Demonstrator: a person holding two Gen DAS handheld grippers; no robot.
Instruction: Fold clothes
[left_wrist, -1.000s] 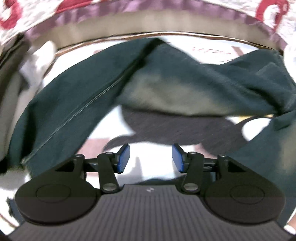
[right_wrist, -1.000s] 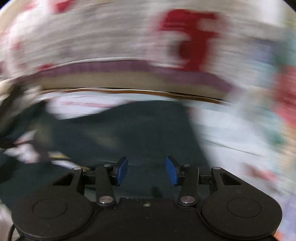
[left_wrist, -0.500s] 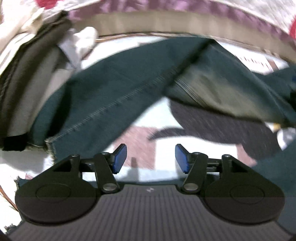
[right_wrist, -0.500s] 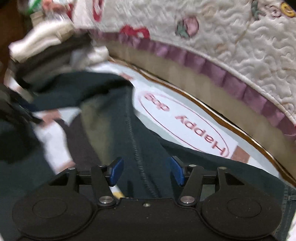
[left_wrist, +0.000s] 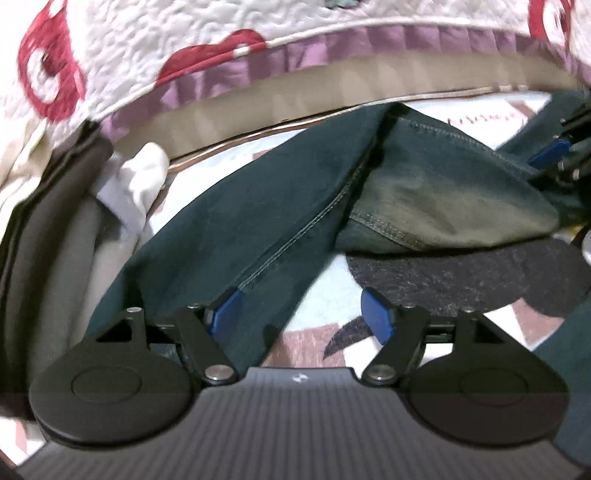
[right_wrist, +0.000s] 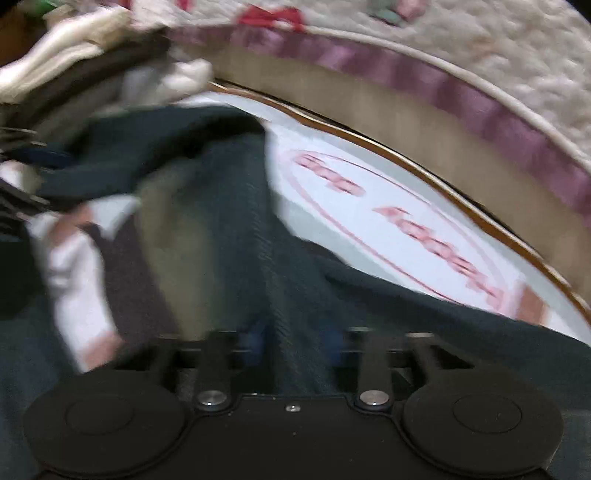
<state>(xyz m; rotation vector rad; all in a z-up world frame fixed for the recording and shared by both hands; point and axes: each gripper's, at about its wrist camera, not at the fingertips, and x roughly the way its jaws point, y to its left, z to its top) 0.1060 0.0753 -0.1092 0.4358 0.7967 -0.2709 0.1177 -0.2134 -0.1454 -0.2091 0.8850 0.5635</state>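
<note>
Jeans (left_wrist: 295, 206) spread across printed mat (right_wrist: 388, 221), centre frame.
Left hand-held gripper (left_wrist: 299, 317) wide, one leg's hem between its fingers. Right hand-held gripper (right_wrist: 295, 343) over a seam; blurred, width cannot be told. Folded pile (left_wrist: 55, 229) at left.

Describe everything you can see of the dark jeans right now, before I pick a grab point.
The dark teal-blue denim jeans lie unfolded and rumpled on the white printed mat, legs spread apart. One leg runs diagonally toward the left gripper, its stitched side seam ending between the open jaws. The faded, greenish seat panel with double stitching is bunched up, casting a shadow on the mat. Another part lies under the right gripper, whose jaws are apart. The far edge nears the purple-trimmed quilt.
</note>
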